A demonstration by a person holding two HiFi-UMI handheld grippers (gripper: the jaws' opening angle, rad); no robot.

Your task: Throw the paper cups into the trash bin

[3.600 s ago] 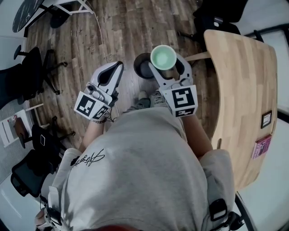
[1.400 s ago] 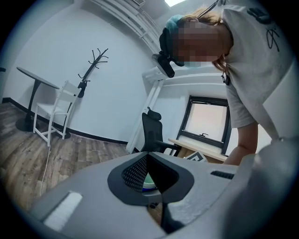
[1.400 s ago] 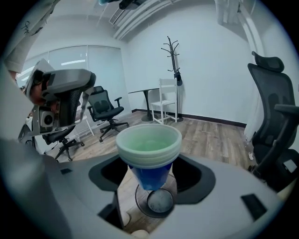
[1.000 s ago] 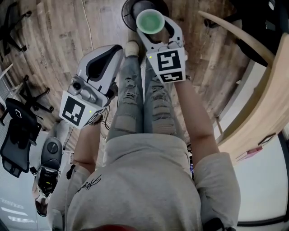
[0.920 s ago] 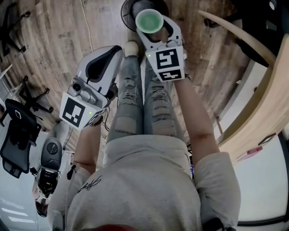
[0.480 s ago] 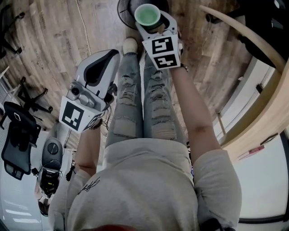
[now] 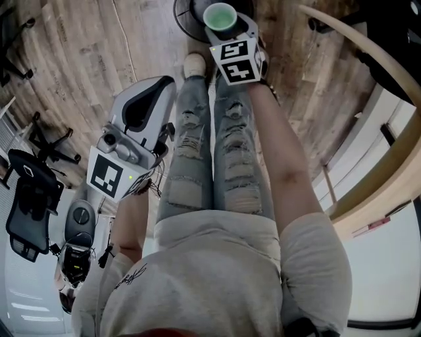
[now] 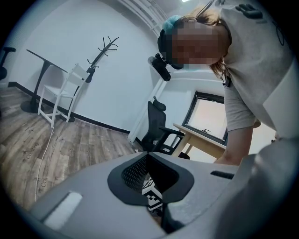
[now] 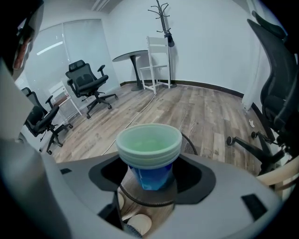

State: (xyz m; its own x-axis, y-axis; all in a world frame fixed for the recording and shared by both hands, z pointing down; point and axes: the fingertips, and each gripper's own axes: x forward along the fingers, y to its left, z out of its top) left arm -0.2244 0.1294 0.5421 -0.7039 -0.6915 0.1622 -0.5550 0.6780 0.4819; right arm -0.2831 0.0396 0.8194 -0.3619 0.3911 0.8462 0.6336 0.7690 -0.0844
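Wooden floor [image 7: 79, 59]: planks run under everything, and the person stands on them facing the bin.
Trash bin [image 7: 187, 13]: a round black mesh bin stands on the floor just past the person's feet. In the right gripper view its rim curves beneath the jaws.
Left gripper [image 8: 147, 158]: the jaws are together with nothing between them. It hangs low beside the left thigh, well apart from the bin.
Right gripper [image 9: 150, 176]: reaches forward at arm's length, jaws clamped on the base of the cup stack.
Paper cups [image 9: 148, 142]: a nested stack, blue outside and pale green inside, is held upright with the mouth up.
Cups to bin: the stack's long axis is vertical and the bin mouth lies straight below it, so parting the right jaws should likely drop the stack in.
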